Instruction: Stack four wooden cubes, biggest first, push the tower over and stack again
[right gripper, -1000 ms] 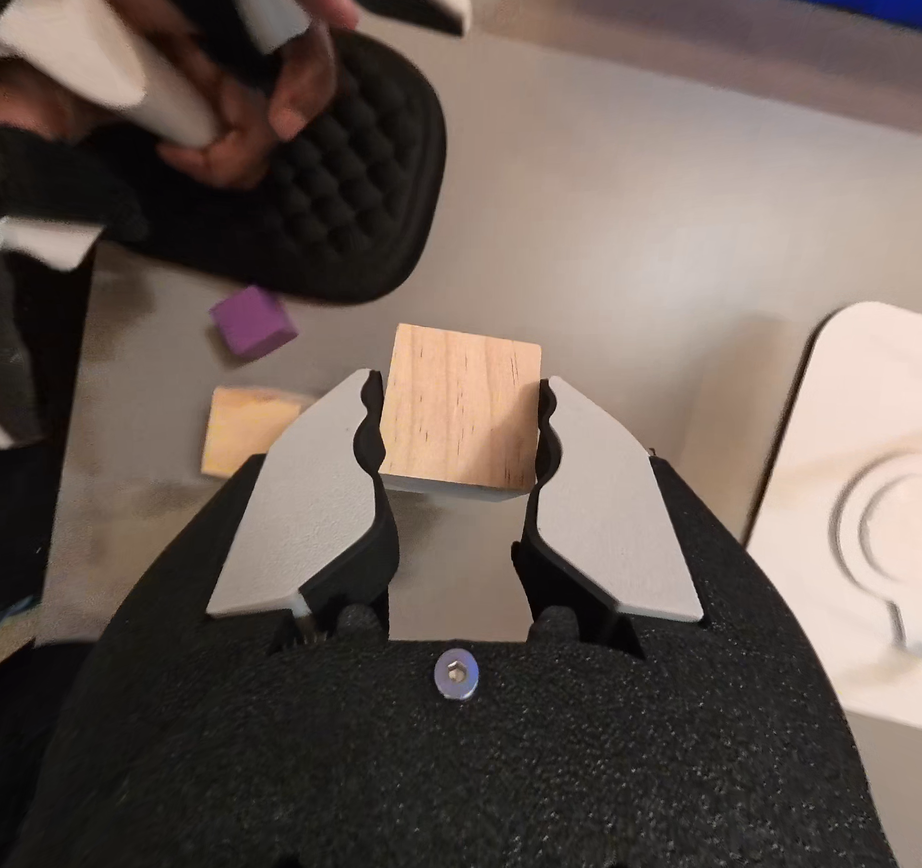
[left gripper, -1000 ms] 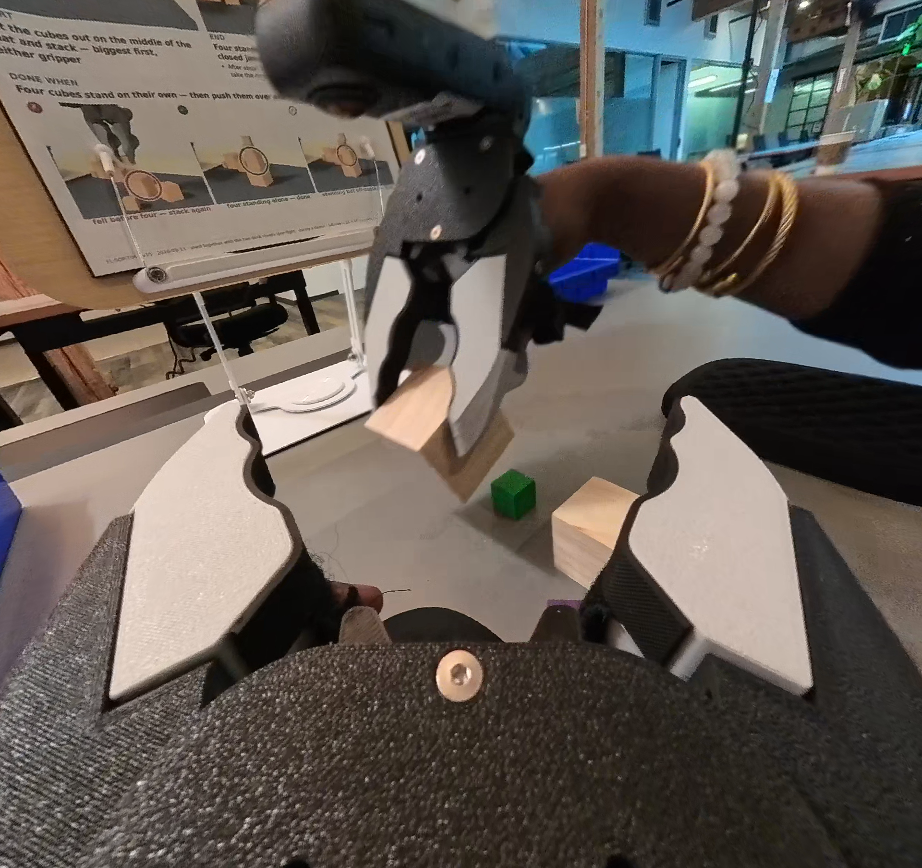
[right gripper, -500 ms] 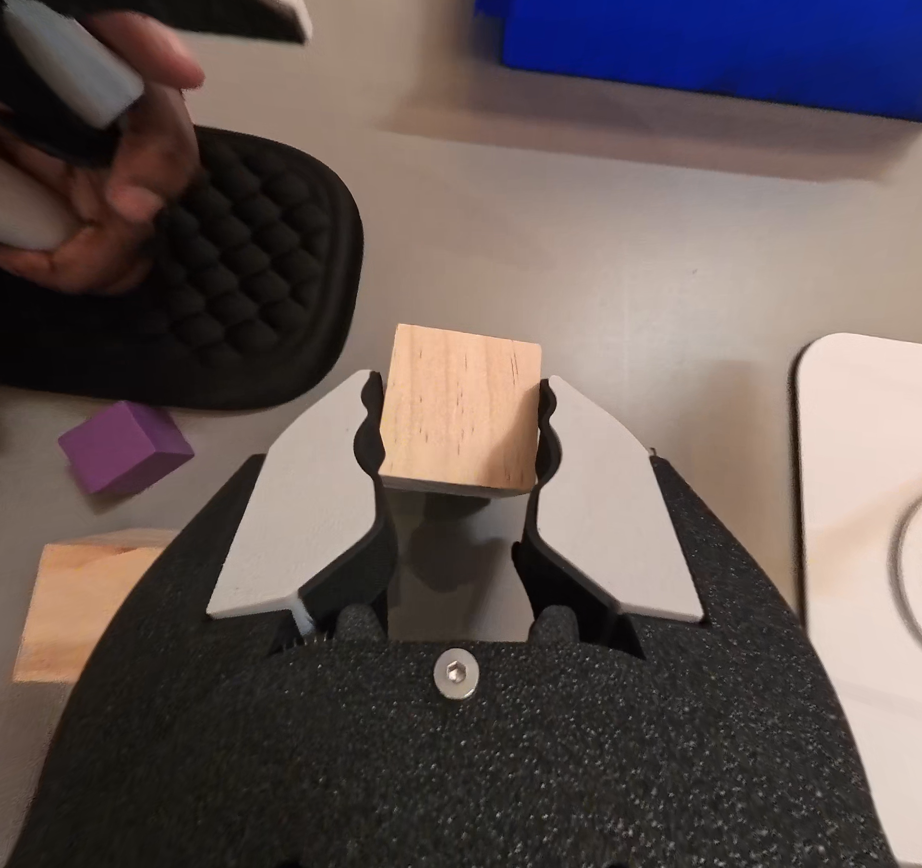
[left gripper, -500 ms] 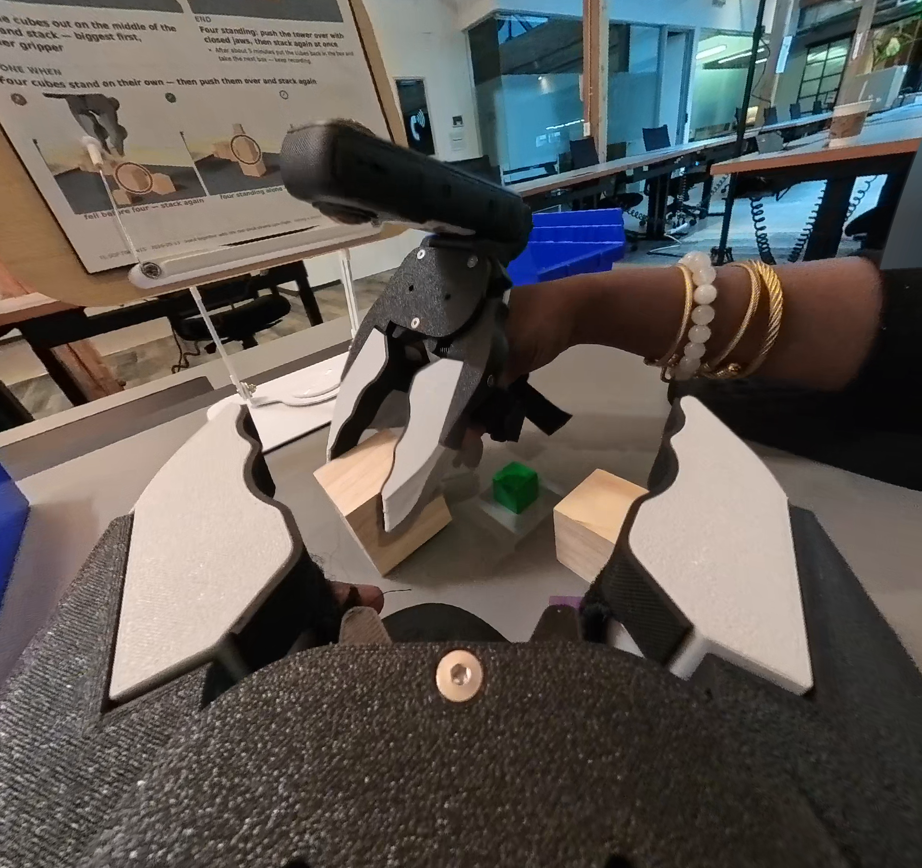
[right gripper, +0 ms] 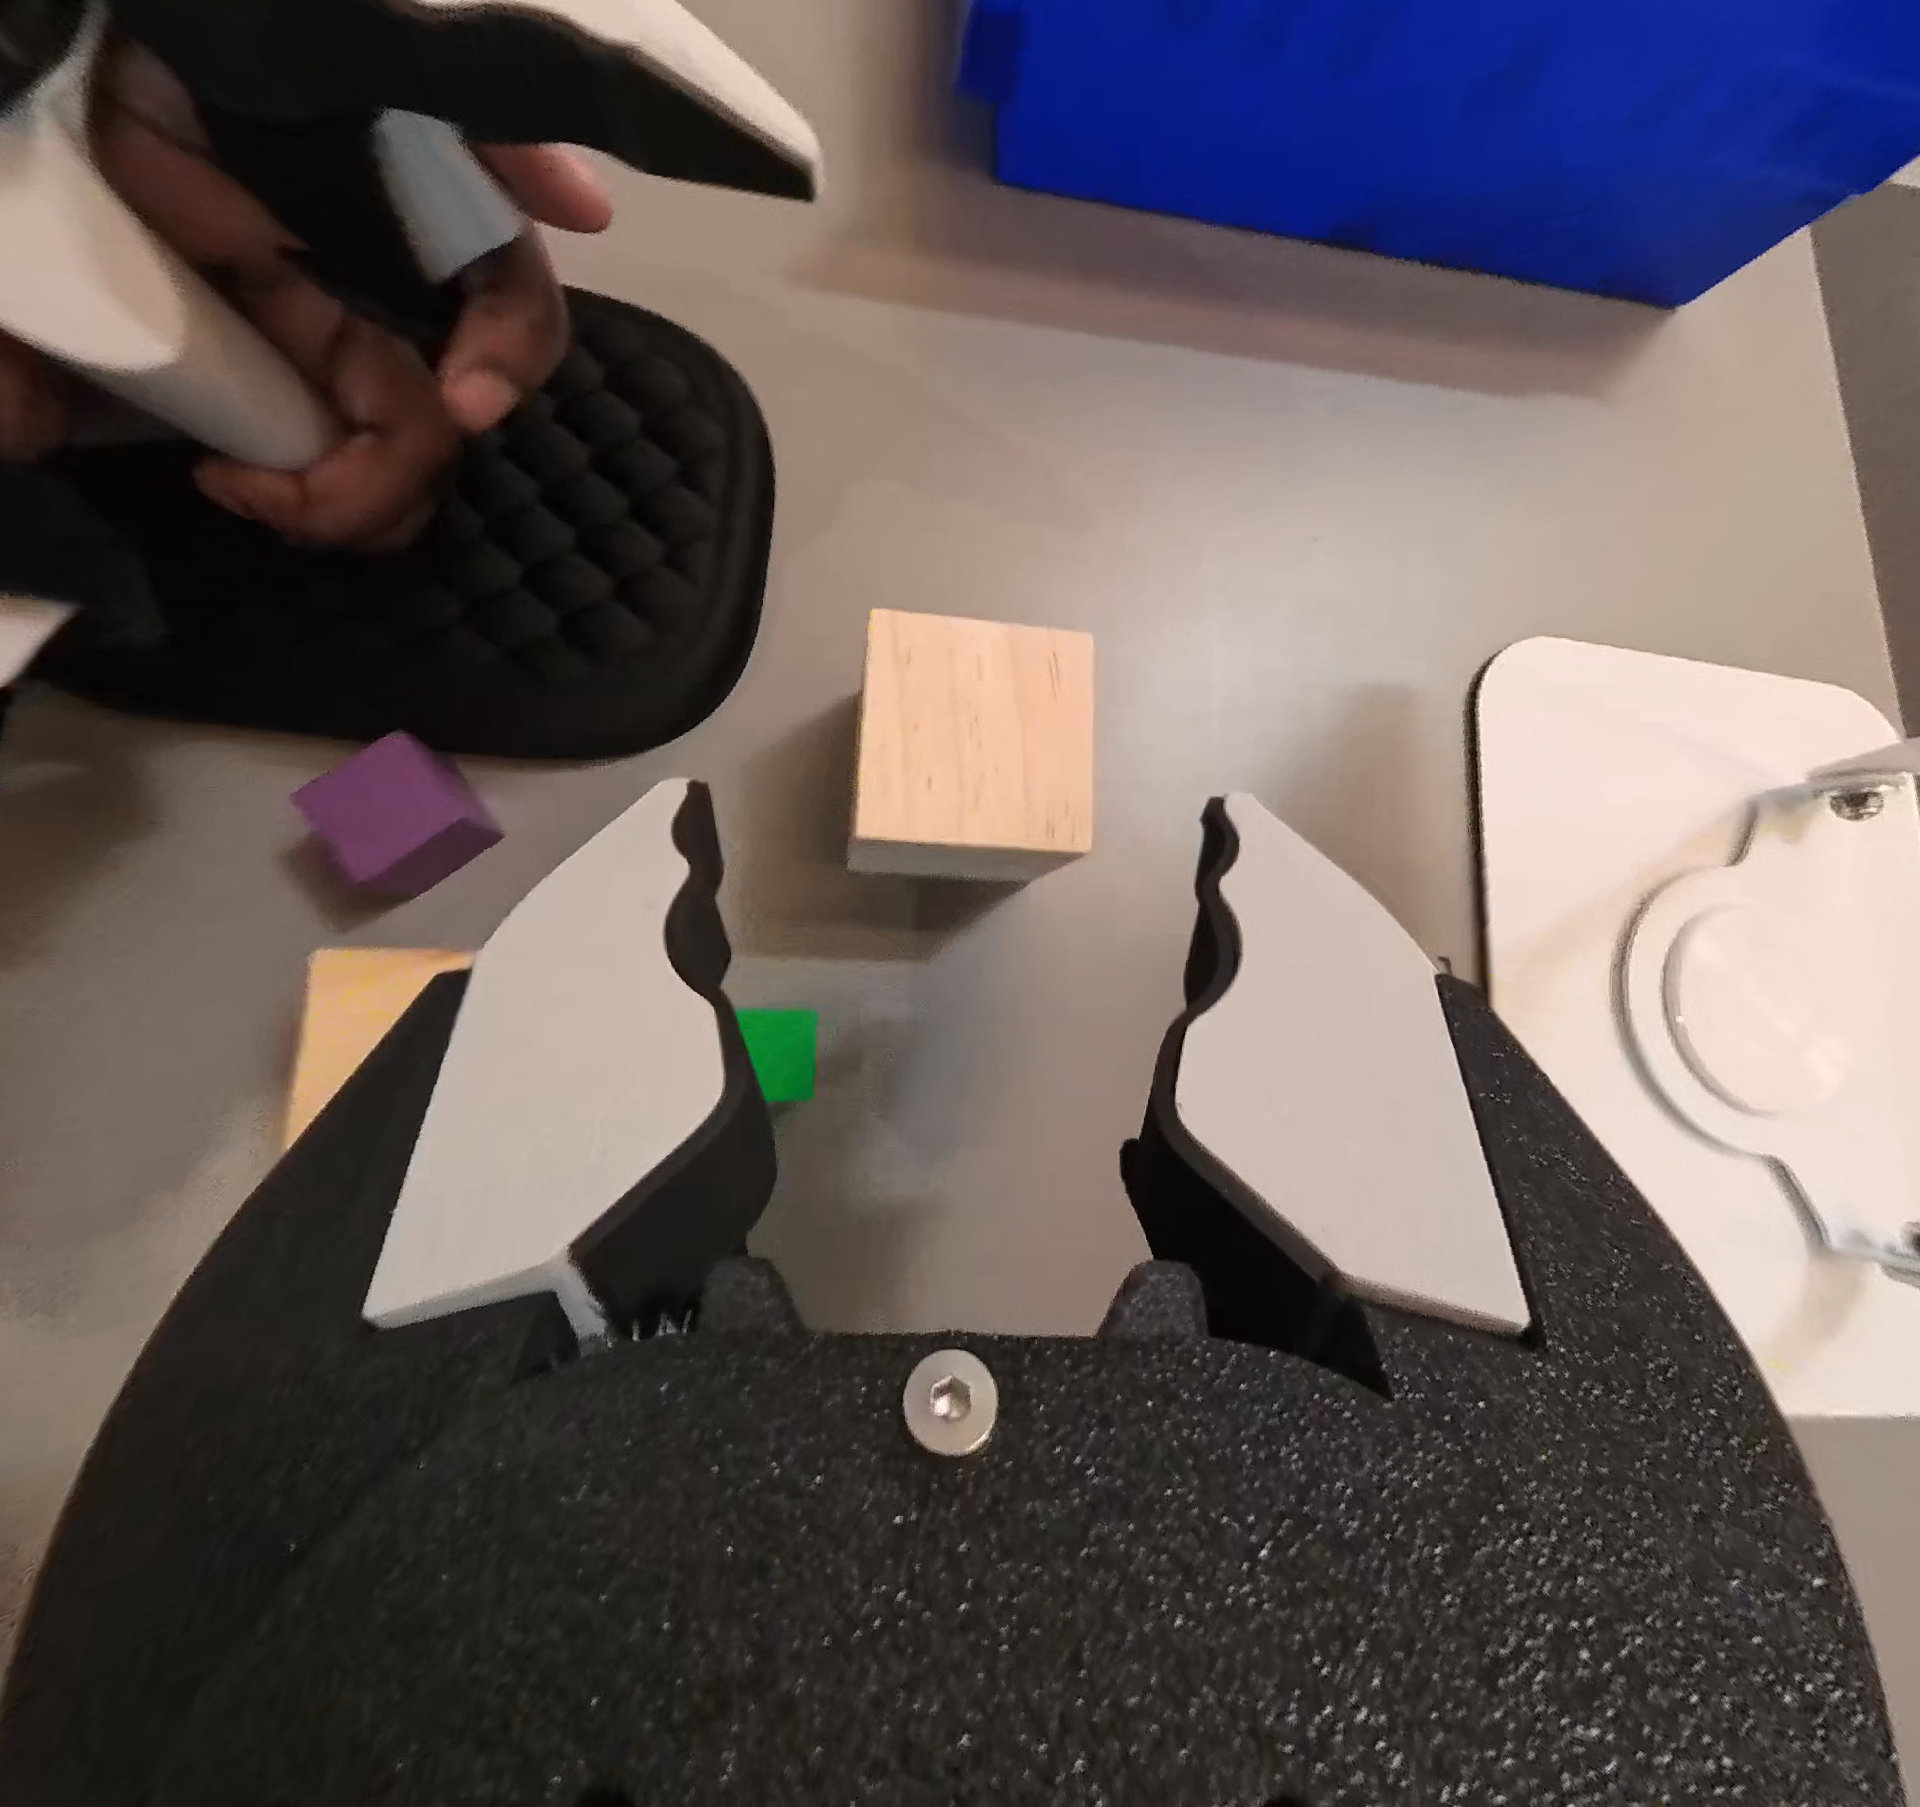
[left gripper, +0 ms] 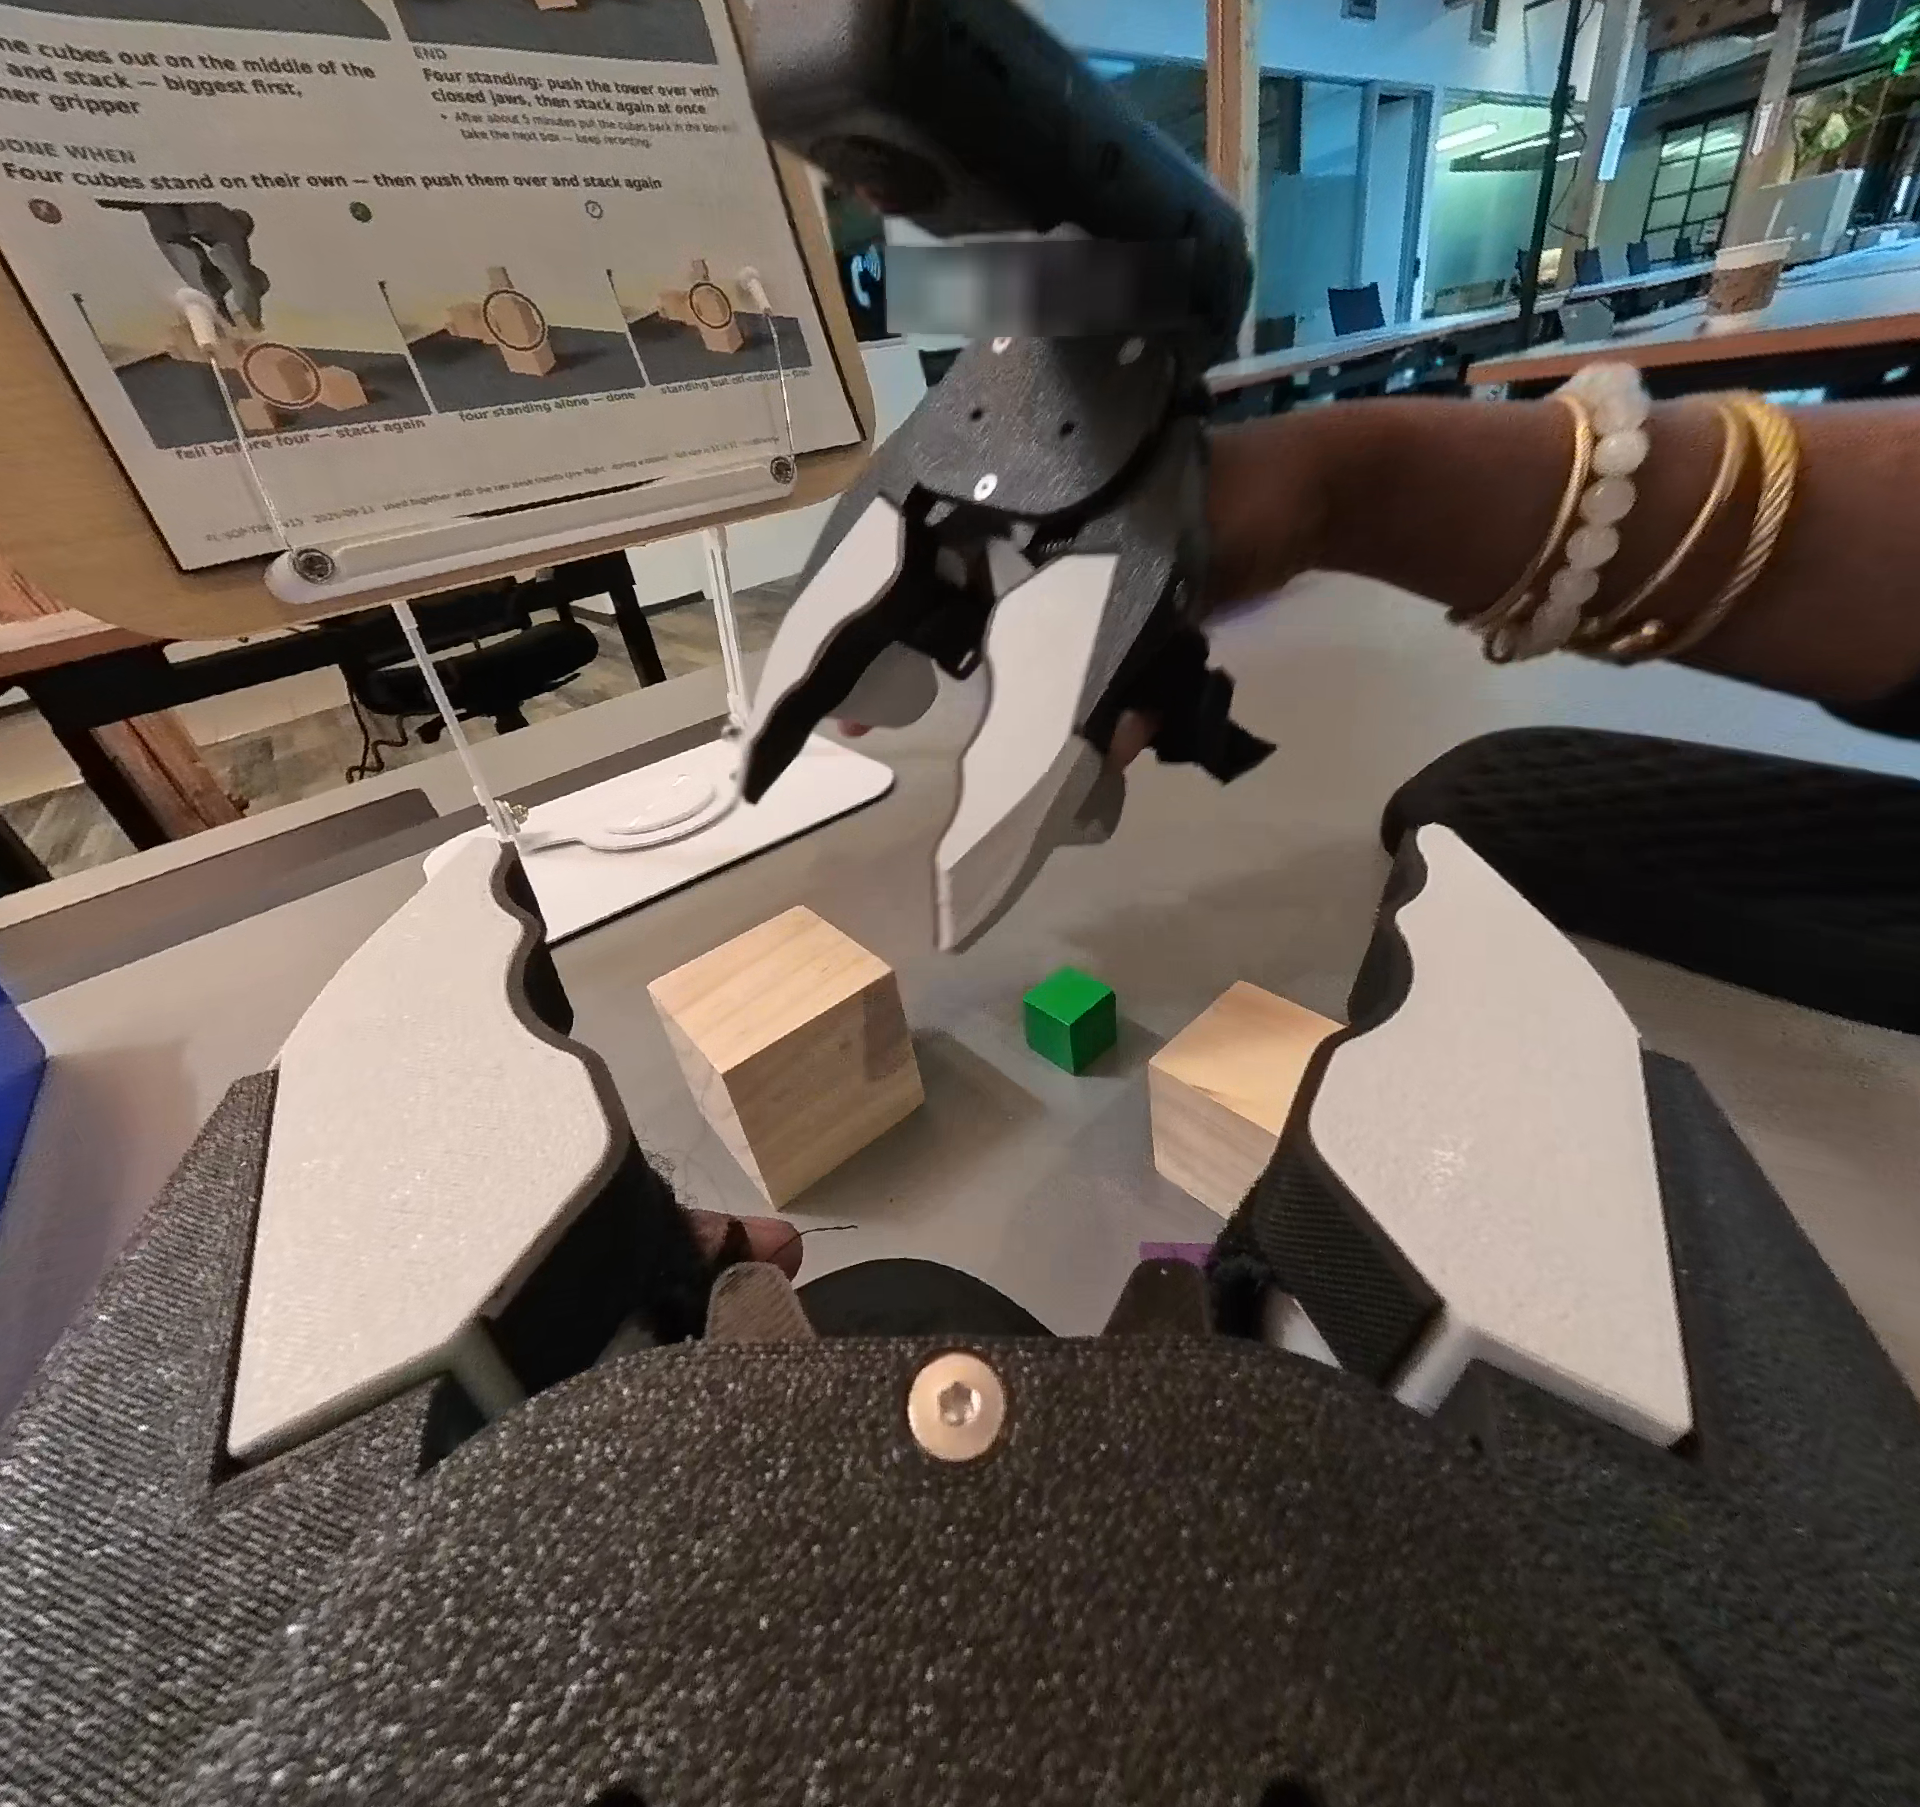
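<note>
Our right gripper (right gripper: 956, 822) spread wide, empty, above large wood cube (right gripper: 971, 739); left gripper (left gripper: 956, 926) wide, empty. We advise squaring pads to cube faces.

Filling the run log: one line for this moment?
left hand-held gripper: open, empty | right hand-held gripper: open, above large wooden cube | green cube: on table

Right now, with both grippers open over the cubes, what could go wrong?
1. The right gripper hangs open just above the big wooden cube; a careless dip could knock it askew.
2. The green cube sits close between both wooden cubes, so a wide-open finger might clip a neighbour.
3. The purple cube lies against the black pad, leaving little finger room.
</note>
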`<state>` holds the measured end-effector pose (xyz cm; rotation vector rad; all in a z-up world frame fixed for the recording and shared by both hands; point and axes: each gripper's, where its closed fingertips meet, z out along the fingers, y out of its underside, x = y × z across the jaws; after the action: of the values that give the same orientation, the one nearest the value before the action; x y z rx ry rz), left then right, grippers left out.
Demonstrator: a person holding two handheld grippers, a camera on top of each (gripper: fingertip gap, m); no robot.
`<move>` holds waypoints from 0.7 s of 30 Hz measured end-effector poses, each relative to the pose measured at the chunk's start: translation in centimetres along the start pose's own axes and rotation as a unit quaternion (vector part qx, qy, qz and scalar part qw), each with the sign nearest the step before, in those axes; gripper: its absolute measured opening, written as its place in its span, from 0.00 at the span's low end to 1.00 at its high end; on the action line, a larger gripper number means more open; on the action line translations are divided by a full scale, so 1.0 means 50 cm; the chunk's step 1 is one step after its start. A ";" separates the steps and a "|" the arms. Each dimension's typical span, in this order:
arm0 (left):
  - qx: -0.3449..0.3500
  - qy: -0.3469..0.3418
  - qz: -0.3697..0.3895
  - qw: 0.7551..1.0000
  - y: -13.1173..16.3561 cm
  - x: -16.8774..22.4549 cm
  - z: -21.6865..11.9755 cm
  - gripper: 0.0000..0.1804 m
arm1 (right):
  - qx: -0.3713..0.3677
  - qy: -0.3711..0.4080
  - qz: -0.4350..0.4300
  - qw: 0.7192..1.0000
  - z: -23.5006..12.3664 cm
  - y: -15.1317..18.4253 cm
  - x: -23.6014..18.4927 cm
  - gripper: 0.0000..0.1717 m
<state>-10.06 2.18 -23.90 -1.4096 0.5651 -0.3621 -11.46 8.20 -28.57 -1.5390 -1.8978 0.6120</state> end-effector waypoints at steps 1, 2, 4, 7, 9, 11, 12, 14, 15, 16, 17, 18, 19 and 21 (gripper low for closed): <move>0.000 0.001 0.000 1.000 0.000 0.000 0.000 0.81 | -0.006 -0.011 0.000 1.000 -0.010 0.004 -0.009 0.51; 0.000 0.001 -0.001 1.000 0.000 0.000 0.000 0.81 | -0.014 -0.022 0.000 1.000 -0.021 0.009 -0.018 0.51; 0.001 0.003 -0.002 1.000 0.000 0.001 0.000 0.81 | -0.033 -0.036 -0.006 0.999 -0.043 0.022 -0.035 0.52; 0.006 0.007 -0.009 1.000 -0.002 0.000 -0.002 0.81 | -0.064 -0.071 -0.013 0.995 -0.074 0.047 -0.070 0.53; 0.009 0.012 -0.016 1.000 -0.004 0.000 -0.003 0.81 | -0.087 -0.104 -0.020 0.991 -0.091 0.065 -0.102 0.52; 0.009 0.014 -0.024 1.000 -0.003 -0.002 -0.003 0.81 | -0.105 -0.131 -0.030 0.985 -0.099 0.079 -0.131 0.51; 0.007 0.016 -0.027 0.999 -0.003 -0.002 -0.003 0.81 | -0.111 -0.143 -0.032 0.983 -0.100 0.083 -0.145 0.50; 0.008 0.020 -0.027 0.999 -0.003 -0.001 -0.003 0.81 | -0.119 -0.160 -0.035 0.979 -0.093 0.087 -0.172 0.48; 0.010 0.022 -0.026 0.999 -0.004 0.001 -0.004 0.81 | -0.124 -0.162 -0.036 0.978 -0.085 0.089 -0.183 0.49; 0.012 0.024 -0.025 0.999 -0.005 0.002 -0.004 0.81 | -0.135 -0.159 -0.036 0.977 -0.075 0.092 -0.192 0.49; 0.013 0.028 -0.024 0.999 -0.006 0.005 -0.005 0.81 | -0.148 -0.149 -0.035 0.977 -0.063 0.096 -0.197 0.49; 0.014 0.032 -0.022 0.999 -0.007 0.007 -0.005 0.81 | -0.160 -0.132 -0.034 0.978 -0.052 0.099 -0.199 0.49; 0.016 0.038 -0.019 0.999 -0.007 0.011 -0.006 0.81 | -0.169 -0.120 -0.033 0.978 -0.043 0.101 -0.204 0.49; 0.018 0.038 -0.015 0.999 -0.008 0.013 -0.007 0.81 | -0.175 -0.099 -0.026 0.979 -0.029 0.101 -0.213 0.47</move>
<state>-9.70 1.49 -23.60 -1.3753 0.5973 -0.4487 -5.48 -1.14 -32.85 -1.6853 -2.2856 0.4365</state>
